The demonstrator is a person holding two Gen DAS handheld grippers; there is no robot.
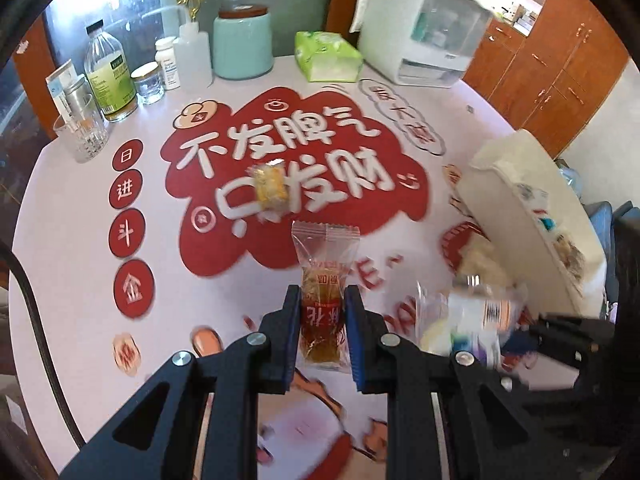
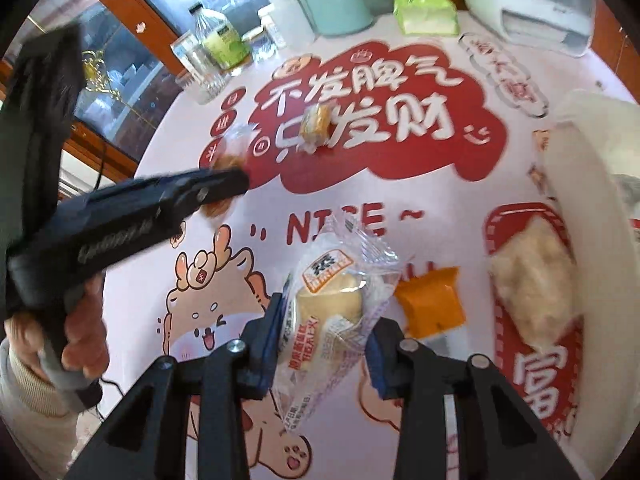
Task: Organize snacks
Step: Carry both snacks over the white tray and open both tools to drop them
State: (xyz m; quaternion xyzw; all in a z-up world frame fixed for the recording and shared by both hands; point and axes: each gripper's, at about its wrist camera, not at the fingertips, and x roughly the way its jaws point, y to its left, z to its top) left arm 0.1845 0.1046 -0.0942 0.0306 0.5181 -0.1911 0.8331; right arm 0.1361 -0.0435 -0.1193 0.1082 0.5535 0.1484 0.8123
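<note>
With my left gripper [image 1: 322, 312] clamped on the amber snack packet [image 1: 324, 280] at lower centre and my right gripper [image 2: 326, 320] pinching the cake packet [image 2: 328, 300], I worry either slick wrapper could slip before reaching the white container [image 2: 580, 160] at right.

Pink tablecloth [image 1: 80, 208] with red cartoon print; amber snack packet [image 1: 322, 280].
</note>
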